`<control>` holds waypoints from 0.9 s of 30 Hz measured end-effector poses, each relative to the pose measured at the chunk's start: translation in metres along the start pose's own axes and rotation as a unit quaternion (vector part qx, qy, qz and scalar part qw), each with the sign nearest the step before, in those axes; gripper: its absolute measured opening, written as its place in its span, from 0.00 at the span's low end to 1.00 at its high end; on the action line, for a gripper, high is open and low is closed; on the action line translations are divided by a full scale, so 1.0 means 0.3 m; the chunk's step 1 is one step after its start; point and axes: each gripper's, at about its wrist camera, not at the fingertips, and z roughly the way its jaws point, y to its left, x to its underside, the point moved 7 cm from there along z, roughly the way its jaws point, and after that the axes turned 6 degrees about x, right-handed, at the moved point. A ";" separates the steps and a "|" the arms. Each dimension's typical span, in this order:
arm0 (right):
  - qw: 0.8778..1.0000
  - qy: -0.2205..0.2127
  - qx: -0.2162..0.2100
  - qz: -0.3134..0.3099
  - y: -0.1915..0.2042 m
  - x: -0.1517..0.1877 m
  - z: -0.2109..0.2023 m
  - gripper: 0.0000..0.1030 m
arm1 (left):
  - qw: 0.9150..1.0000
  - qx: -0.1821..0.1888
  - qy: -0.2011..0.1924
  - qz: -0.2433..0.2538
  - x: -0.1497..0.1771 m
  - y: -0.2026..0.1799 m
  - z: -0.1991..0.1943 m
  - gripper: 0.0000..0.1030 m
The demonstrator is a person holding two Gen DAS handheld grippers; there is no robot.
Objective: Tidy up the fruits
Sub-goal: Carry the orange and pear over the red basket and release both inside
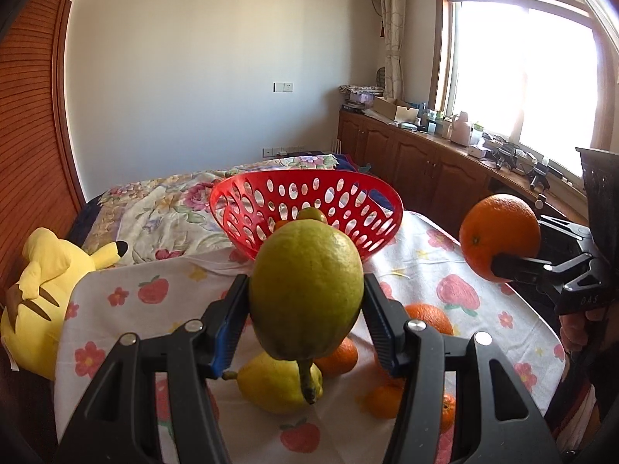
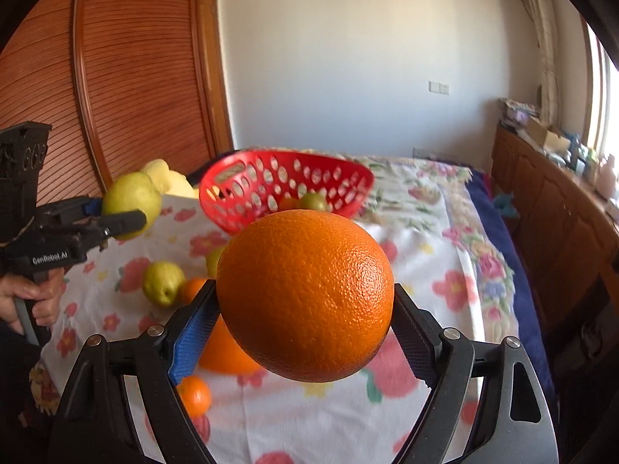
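My left gripper (image 1: 305, 301) is shut on a green pear (image 1: 305, 290), held above the table in front of the red perforated basket (image 1: 359, 197). My right gripper (image 2: 305, 309) is shut on a large orange (image 2: 305, 294), held up right of the basket (image 2: 232, 181). Each gripper shows in the other's view: the right one with its orange (image 1: 499, 239), the left one with its pear (image 2: 131, 197). The basket holds a small green fruit (image 2: 315, 201) and something orange. Loose pears (image 1: 271, 386) (image 2: 162, 282) and several oranges (image 1: 429, 317) (image 2: 193, 394) lie on the floral tablecloth.
A yellow plush toy (image 1: 42, 294) sits at the table's left edge. A bed with a floral cover (image 1: 162, 208) lies behind the table. Wooden cabinets (image 1: 425, 162) with clutter run along the window on the right. A wooden wardrobe (image 2: 116, 77) stands at the left.
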 end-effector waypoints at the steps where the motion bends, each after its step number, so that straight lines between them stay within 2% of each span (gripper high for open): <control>1: 1.000 -0.001 -0.002 -0.005 0.006 -0.021 0.017 0.84 | 1.000 0.000 0.000 0.001 -0.006 0.004 0.005 0.54; 10: 1.000 0.010 -0.024 -0.014 0.025 -0.173 0.184 0.84 | 1.000 -0.006 0.003 0.007 -0.090 0.056 0.086 0.54; 14: 0.999 0.028 -0.039 -0.018 0.043 -0.221 0.285 0.84 | 1.000 -0.010 0.004 0.005 -0.115 0.093 0.123 0.54; 27: 0.991 0.110 -0.040 -0.069 0.132 -0.206 0.551 0.84 | 1.000 -0.014 0.013 0.005 -0.175 0.169 0.229 0.54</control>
